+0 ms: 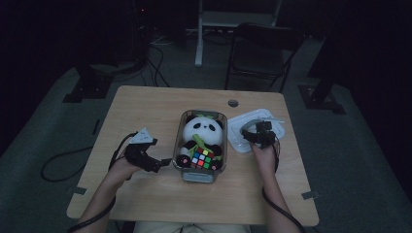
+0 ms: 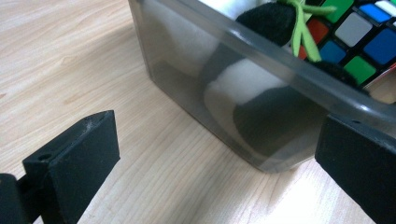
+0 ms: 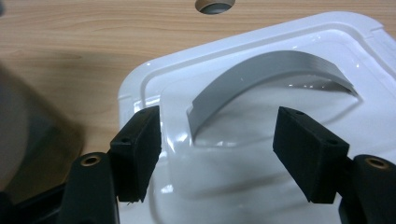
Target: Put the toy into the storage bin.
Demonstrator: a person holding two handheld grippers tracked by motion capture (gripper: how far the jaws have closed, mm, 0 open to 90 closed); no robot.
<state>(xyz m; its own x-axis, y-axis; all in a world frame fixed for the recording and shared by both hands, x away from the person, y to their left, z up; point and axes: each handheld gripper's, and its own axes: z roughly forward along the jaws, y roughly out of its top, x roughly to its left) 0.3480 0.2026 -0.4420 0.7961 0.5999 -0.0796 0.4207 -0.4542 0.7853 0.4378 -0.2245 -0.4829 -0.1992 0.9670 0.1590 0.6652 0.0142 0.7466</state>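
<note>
The white lid (image 3: 261, 140) lies flat just ahead of and beneath the right gripper (image 3: 217, 144), its grey arched handle (image 3: 261, 74) spanning crosswise beyond the jaws, which stand apart, gripping nothing.

text: none legible | labels: none — brands: none | numbers: none

box (image 1: 185, 121): you see a clear grey bin mid-table, holding a panda toy (image 1: 202, 130) and colour cube (image 1: 201, 159) | lid (image 1: 241, 141): white, grey arched handle (image 3: 261, 74), lying flat just right of box
</note>
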